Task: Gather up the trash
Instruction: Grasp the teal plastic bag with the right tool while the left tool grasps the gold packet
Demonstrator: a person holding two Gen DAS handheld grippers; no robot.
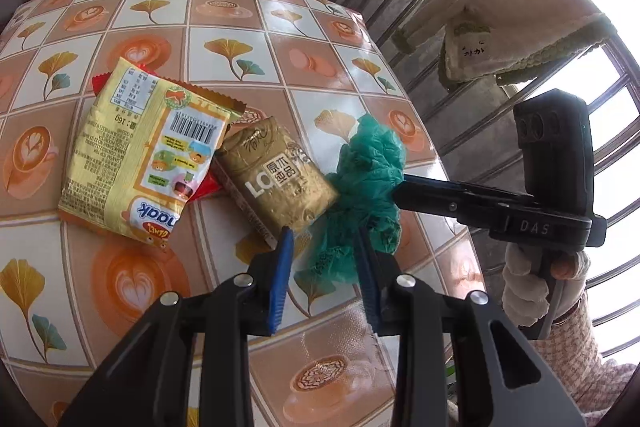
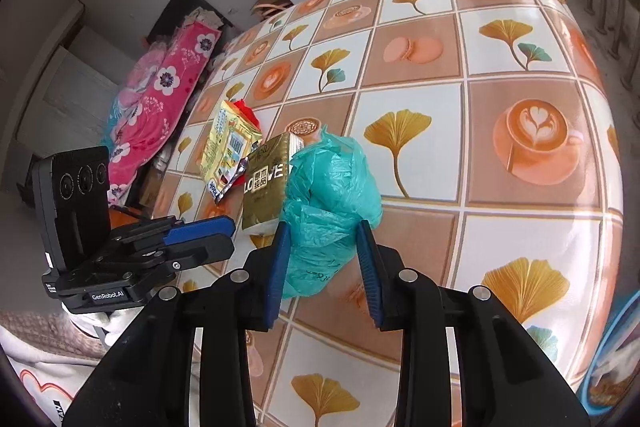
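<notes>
Trash sits uncollected on the ginkgo-and-coffee patterned glossy tablecloth [image 2: 520,131]: yellow crinkled snack packet [image 1: 140,151], gold foil tissue pack [image 1: 280,175], red wrapper scrap [image 1: 206,189]. Right gripper [image 2: 322,247] pinches the crumpled green plastic bag [image 2: 332,179]; left gripper [image 1: 324,247], jaws apart, grips nothing I can see. Window bars [image 1: 460,67] behind.

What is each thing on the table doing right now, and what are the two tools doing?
Green plastic bag: crumpled, on the table, its lower part between the right tool's pads.
Gold packet: lying flat, beside the bag.
Yellow snack packet: lying back side up, over a red wrapper.
Left tool: partly open, holding nothing.
Right tool: around the bag; a firm grip cannot be told.
</notes>
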